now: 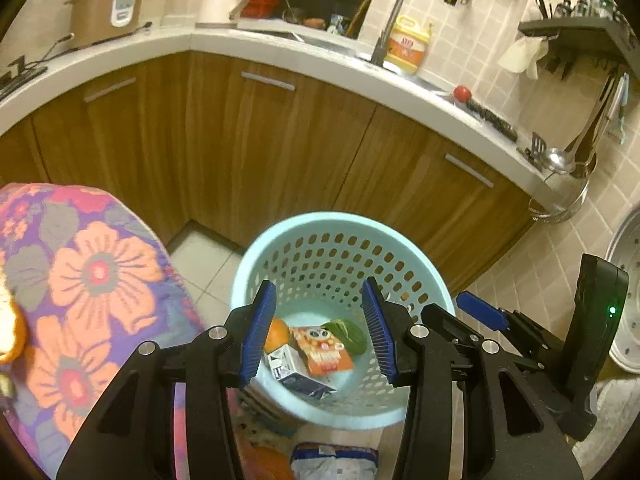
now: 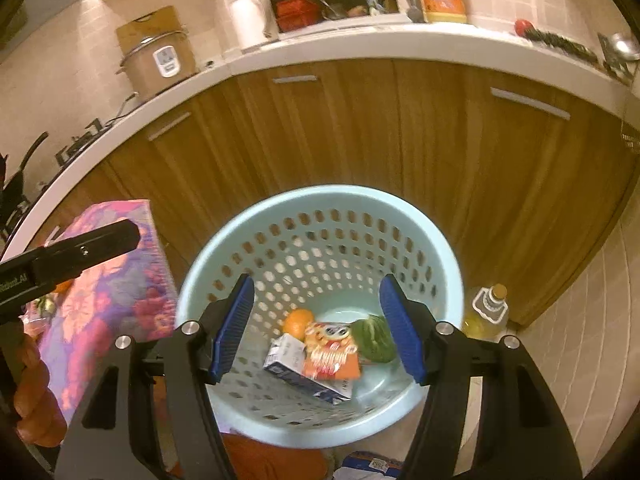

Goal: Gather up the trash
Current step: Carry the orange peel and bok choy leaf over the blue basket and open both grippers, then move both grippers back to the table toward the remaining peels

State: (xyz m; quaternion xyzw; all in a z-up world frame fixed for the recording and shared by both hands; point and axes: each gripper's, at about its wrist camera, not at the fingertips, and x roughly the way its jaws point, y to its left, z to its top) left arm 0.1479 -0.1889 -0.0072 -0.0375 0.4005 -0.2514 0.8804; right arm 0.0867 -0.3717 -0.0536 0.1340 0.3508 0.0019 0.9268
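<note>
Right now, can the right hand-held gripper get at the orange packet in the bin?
Probably yes. The right hand-held gripper is open above the bin, and the orange packet lies uncovered on top.

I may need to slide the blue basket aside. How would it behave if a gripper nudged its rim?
The perforated plastic basket probably slides easily on tile. With only an orange, carton and wrapper inside, it looks light and might tip.

Both wrist views angled down, close – share basket (image 1: 280, 248), probably cabinets (image 2: 360, 128).
</note>
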